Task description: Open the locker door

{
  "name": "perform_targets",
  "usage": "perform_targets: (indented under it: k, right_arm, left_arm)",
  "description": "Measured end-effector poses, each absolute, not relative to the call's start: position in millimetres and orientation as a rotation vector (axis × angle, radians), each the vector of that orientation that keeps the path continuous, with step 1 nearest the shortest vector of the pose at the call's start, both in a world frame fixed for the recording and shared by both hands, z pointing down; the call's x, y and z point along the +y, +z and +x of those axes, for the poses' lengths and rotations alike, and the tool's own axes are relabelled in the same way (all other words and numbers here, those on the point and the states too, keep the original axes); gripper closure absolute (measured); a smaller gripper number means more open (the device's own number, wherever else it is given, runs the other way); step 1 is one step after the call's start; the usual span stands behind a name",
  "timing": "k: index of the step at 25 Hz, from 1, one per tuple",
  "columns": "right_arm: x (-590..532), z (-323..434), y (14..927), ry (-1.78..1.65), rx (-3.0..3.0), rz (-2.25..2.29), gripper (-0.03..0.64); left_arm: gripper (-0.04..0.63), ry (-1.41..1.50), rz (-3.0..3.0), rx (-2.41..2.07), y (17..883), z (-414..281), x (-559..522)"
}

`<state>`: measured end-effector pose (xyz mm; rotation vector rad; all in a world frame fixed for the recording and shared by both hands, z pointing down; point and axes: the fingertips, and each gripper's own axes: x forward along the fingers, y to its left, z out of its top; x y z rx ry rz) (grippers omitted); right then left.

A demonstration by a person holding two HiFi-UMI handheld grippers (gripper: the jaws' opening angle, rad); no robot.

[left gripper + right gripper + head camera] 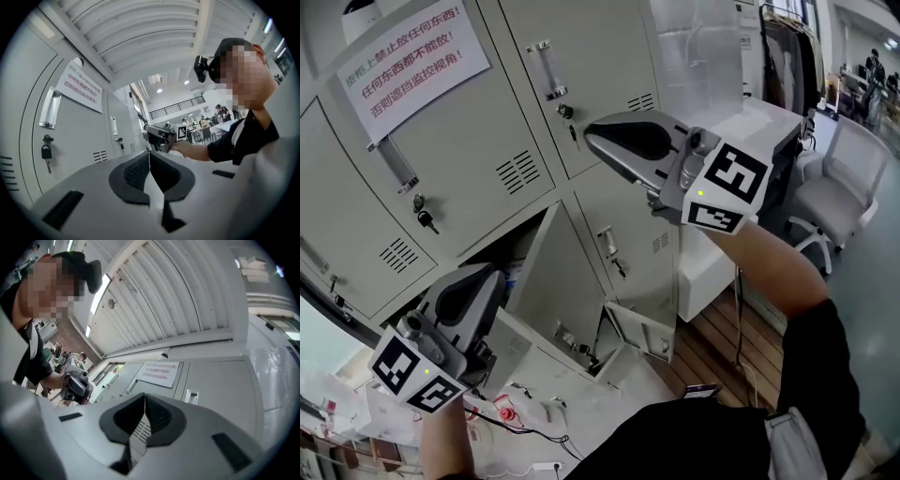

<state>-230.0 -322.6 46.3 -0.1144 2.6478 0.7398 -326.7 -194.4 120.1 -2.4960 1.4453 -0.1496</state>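
A bank of grey lockers (478,141) fills the head view. One lower locker door (551,281) stands swung open; the doors above it are closed. My right gripper (589,137) is raised in front of a closed upper door, just below and right of its keyhole (565,112); its jaws are shut and empty. My left gripper (490,278) hangs lower left, beside the open door, also shut and empty. In the left gripper view my left gripper (149,154) points along the lockers past a key (46,154). In the right gripper view my right gripper (144,397) points up at the door handle (191,396).
A paper sign (412,61) is taped on an upper door. A white chair (844,187) and a white cabinet (759,127) stand to the right. Cables and small items (511,412) lie on the floor below the lockers.
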Motion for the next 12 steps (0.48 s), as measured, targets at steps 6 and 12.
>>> perform_targets:
  k: [6,12]
  right_arm:
    - [-360.3,-249.5,-1.1,0.535,2.692,-0.112,0.572]
    - [-397.1,-278.9,-17.2,0.671,2.77,-0.242,0.507]
  left_arm:
    - [0.578,-0.186,-2.487,1.486,98.4,-335.2,-218.3]
    - [0.577,-0.16,-2.446,1.476,81.7,-332.7,-224.3]
